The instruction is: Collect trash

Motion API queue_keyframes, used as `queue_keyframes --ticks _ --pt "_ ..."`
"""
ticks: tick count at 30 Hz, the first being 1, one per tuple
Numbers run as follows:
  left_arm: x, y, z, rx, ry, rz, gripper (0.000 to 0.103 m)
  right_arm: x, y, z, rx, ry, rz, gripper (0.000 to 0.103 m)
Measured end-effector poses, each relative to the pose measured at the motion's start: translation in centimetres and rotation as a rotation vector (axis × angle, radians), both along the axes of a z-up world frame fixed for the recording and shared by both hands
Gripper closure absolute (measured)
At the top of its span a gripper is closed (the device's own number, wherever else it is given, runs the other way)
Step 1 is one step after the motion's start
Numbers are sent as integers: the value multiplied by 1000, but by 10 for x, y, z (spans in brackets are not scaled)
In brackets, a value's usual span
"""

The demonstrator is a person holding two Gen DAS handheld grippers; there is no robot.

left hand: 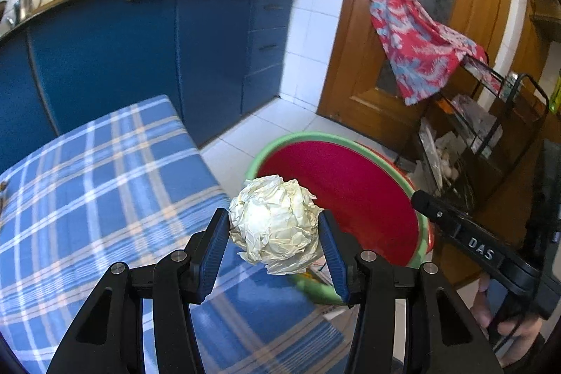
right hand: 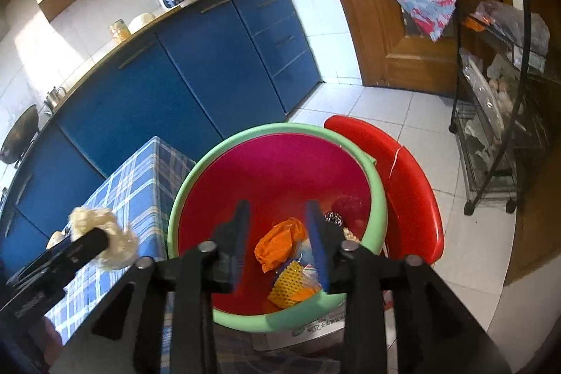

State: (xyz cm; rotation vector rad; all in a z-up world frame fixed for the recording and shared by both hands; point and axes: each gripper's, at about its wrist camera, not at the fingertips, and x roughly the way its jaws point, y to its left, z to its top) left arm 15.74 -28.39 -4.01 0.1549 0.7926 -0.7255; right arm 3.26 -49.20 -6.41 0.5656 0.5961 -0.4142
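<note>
Looks like it's well underway: the red basin (right hand: 280, 170) already has an orange bag (right hand: 278, 242) and some wrappers in it. The right gripper (right hand: 277, 244) hangs over the basin with its jaws apart and nothing between them. The left gripper (left hand: 273, 230) is clamped on a crumpled paper ball (left hand: 275, 223), cream-white and creased all over, just beside the basin's rim above the desk (left hand: 105, 181), not dropped in yet.

The only legible text is "DAS" in white raised letters on the black body of the right tool (left hand: 417, 198); print on paper under the basin (right hand: 196, 170) is too blurred.
</note>
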Motion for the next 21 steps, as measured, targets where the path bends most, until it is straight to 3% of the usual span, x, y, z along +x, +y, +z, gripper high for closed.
queue_keyframes --ticks 5,11,21 --pt "4 -22 -12 21 21 -37 47 -8 -6 2 0 -14 3 62" --pt "4 -33 -22 65 40 -32 30 -21 -14 2 7 -4 -31 46" --pt "-1 -6 -14 81 49 53 29 -28 -2 3 24 40 3 30"
